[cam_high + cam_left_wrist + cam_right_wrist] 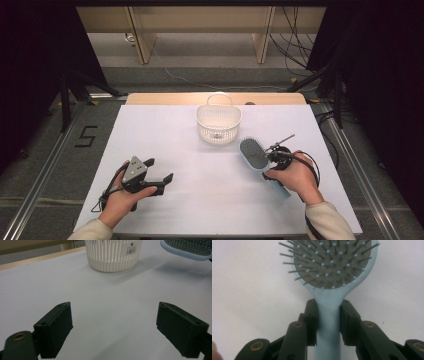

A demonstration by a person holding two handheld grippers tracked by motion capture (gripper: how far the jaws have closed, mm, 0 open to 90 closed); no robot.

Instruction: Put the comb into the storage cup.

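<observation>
1. We're holding the light-blue plastic hairbrush with grey bristle pad (329, 272) in the R gripper (328, 322). Its jaws are pinching the handle right below the brush head, one pad on each side.
2. In the high view the brush (254, 153) is sitting above the white table (165, 135), head pointing away from us & a bit left, handle running back under the R hand (295, 176).
3. The white plastic basket with slits and a loop handle (218, 125) is sitting mid-table at the far side, just beyond & left of the brush head. Not touching.
4. The brush's long line is already aiming close to the basket, so we think the next move is forward & left, then tip the head in.
5. The L gripper (157, 172) is resting low w/ jaws spread wide, nothing between them (115, 327). It's farther from the basket (113, 255) than the R one.
</observation>
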